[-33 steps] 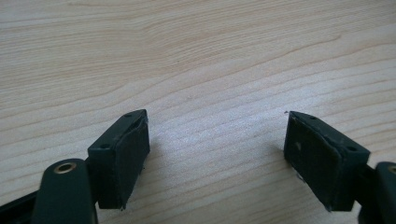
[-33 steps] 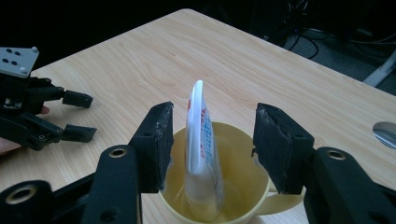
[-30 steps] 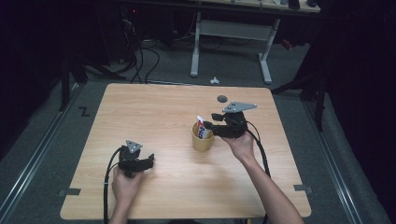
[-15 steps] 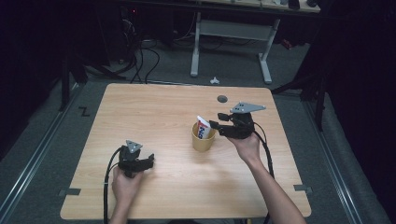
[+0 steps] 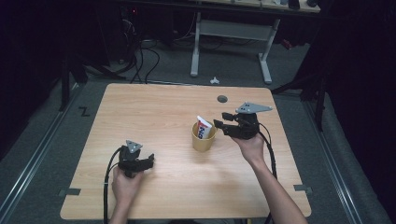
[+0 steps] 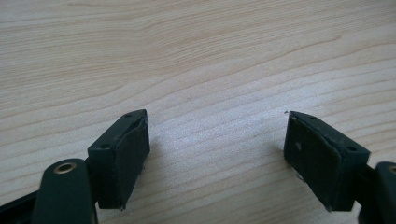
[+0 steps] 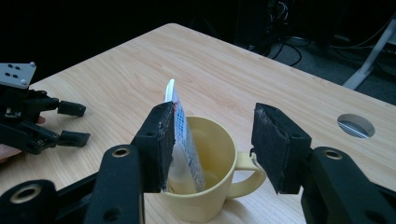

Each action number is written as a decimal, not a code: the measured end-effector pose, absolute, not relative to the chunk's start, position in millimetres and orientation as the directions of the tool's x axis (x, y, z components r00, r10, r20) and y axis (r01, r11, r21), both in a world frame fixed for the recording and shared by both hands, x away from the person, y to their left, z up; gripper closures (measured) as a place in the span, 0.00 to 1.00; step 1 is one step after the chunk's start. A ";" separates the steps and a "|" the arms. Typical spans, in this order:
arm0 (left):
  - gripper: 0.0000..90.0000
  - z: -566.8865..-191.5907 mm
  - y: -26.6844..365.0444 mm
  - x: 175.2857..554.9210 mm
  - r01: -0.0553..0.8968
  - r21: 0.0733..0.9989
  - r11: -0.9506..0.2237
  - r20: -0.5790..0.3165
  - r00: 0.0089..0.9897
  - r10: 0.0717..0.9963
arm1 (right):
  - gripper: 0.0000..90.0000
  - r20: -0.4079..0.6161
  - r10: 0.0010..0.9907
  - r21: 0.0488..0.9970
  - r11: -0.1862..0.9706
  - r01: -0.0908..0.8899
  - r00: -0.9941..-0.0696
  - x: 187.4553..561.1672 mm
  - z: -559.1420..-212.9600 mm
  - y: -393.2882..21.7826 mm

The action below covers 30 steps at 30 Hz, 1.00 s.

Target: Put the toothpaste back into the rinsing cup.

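Over the worktop [image 5: 154, 112], in the high view, a yellow mug [image 5: 203, 138] stands near the middle with a toothpaste tube [image 5: 203, 127] leaning upright inside it. The right tongs [image 5: 223, 122] sit just beside the mug's right side. A second ago they reached over the rim at the tube's top; now they lie a little further right, clear of the tube, and the tube stands in the mug on its own. Judging from that, the tube has been dropped into the mug and the placing step looks finished. The left tongs [image 5: 148, 161] rest low near the front left of the worktop, well apart from the mug, in the same spot as before.

From the left gripper view, those left tongs are spread wide over bare wood, with nothing between the pads.

Along the right gripper view, the right tongs [image 7: 212, 140] are released, about half open, with the mug [image 7: 210, 186] and the tube [image 7: 184, 135] in the gap. One pad [image 7: 163, 140] stands just beside the tube; whether it touches I cannot tell. The other pad is plainly apart from it, so nothing is gripped. The mug's handle [image 7: 247, 175] points toward that farther pad.
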<state>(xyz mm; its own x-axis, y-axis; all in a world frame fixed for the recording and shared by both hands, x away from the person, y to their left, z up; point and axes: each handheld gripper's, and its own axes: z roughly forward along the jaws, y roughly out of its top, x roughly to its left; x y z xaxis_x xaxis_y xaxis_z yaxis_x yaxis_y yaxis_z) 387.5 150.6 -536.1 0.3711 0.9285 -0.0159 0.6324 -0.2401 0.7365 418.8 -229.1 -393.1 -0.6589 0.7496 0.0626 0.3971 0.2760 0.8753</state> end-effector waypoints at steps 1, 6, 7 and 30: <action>0.25 -536.1 150.5 387.5 0.632 0.737 -0.240 -0.016 0.371 0.929 | 0.55 0.062 0.751 0.877 0.274 0.396 -0.657 418.5 -393.1 -229.9; 0.25 -536.1 150.5 387.5 0.632 0.737 -0.240 -0.016 0.371 0.929 | 0.55 0.072 0.757 0.878 0.261 0.401 -0.650 416.8 -393.9 -235.1; 0.25 -536.1 150.5 387.6 0.632 0.737 -0.240 -0.016 0.371 0.928 | 0.55 0.074 0.758 0.877 0.260 0.404 -0.648 416.4 -393.9 -236.1; 0.25 -536.2 150.5 387.6 0.632 0.737 -0.240 -0.015 0.370 0.929 | 0.55 0.091 0.779 0.882 0.226 0.413 -0.621 406.6 -394.8 -257.9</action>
<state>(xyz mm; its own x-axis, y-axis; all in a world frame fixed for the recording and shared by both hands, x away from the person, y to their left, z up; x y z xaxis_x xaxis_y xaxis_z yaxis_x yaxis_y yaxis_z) 387.6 150.5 -536.2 0.3702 0.9288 -0.0154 0.6318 -0.2396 0.7372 406.6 -257.9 -394.8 -0.6209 0.7786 0.0909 0.4129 0.2263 0.8822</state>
